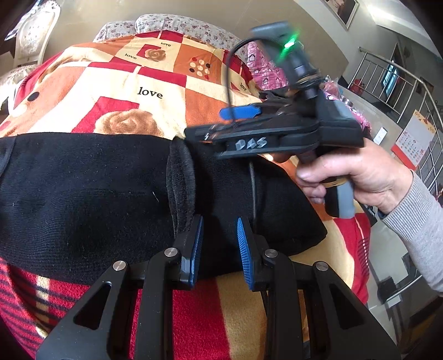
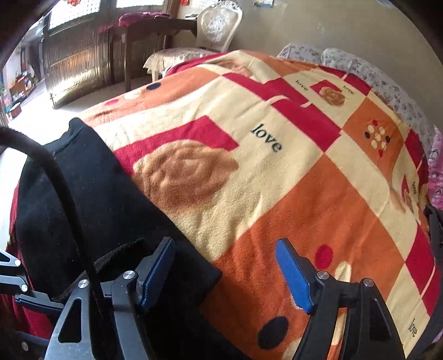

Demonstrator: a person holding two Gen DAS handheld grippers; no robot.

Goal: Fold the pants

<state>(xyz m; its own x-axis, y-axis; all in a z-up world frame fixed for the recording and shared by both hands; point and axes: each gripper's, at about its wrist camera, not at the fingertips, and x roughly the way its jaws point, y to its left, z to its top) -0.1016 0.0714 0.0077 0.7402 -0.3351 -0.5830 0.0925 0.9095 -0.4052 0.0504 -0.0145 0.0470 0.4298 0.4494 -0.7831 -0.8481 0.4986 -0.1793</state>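
— So where do the black pants [image 1: 83, 193] lie?
— Lengthwise left-to-right across the blanket [image 1: 155, 83]; left gripper [image 1: 220, 243] narrowly parted over their near edge, maybe pinching; right gripper [image 2: 225, 272] wide, empty, nearest the right end.

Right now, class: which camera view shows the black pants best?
The left wrist view: the black pants stretch across the blanket, folded edge visible. The right wrist view shows only one end of the pants, partly behind a cable.

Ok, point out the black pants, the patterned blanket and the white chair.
black pants [image 1: 83, 193], left wrist view, flat folded middle
patterned blanket [image 2: 318, 199], right wrist view, orange square
white chair [image 2: 218, 25], right wrist view, backrest
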